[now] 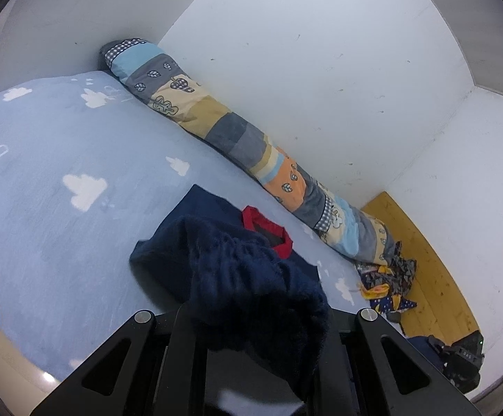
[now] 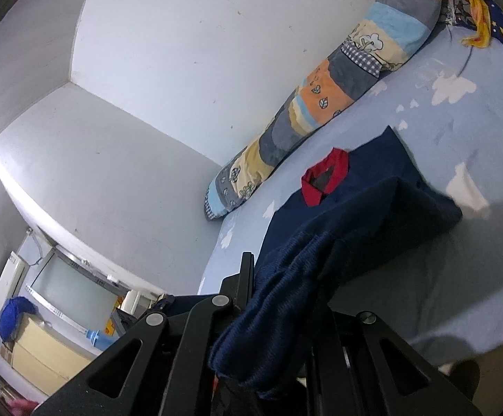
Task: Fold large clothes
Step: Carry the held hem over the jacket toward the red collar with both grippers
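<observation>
A navy knitted sweater [image 1: 213, 239] with a red collar [image 1: 269, 228] lies on the light blue cloud-print bed sheet [image 1: 60, 159]. Its lower part is lifted off the bed and bunched. My left gripper [image 1: 255, 332] is shut on one bunch of the navy knit, which drapes over its fingers and hides the tips. In the right wrist view the same sweater [image 2: 373, 187] and red collar [image 2: 326, 176] show, and my right gripper [image 2: 279, 332] is shut on another bunched part of the hem, lifted above the sheet [image 2: 459, 131].
A long patchwork bolster [image 1: 237, 142] runs along the white wall. Crumpled patterned cloth [image 1: 386, 284] lies at the bed's end by a wooden board [image 1: 418, 253]. A wooden cabinet [image 2: 40, 350] with a blue bundle [image 2: 15, 315] stands beyond the bed in the right wrist view.
</observation>
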A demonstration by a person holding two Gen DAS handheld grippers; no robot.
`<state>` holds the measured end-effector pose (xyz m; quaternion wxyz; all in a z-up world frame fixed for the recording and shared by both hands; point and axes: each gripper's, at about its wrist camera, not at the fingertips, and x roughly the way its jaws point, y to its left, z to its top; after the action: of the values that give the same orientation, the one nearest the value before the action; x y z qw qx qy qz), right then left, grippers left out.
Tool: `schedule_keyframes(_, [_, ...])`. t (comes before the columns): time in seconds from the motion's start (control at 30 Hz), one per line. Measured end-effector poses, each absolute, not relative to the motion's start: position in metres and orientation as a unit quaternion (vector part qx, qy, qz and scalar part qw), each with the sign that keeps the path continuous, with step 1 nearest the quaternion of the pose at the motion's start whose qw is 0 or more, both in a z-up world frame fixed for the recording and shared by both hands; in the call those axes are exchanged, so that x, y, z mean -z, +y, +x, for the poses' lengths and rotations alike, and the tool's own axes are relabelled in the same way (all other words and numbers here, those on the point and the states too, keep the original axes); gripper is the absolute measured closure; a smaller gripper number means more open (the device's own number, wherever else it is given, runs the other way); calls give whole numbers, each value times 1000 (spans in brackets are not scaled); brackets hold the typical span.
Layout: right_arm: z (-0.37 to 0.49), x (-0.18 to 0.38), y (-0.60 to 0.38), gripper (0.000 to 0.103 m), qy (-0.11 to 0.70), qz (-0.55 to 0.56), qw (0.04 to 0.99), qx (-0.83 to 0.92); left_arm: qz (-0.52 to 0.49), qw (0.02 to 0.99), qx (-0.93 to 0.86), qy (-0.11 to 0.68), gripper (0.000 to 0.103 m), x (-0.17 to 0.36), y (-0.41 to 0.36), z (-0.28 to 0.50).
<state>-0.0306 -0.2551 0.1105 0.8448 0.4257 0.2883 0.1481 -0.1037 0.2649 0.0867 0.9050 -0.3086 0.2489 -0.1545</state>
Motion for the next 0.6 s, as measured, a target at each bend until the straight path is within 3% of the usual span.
schedule_keyframes(0.33, [81,-106,-286,94,298,468,822,-125,-295,907,139,266,92,-97,238,25])
schedule_keyframes(0.6, [207,-46,-320,90,347,504,787,-76,-295,885,103,345,92,-46,228,189])
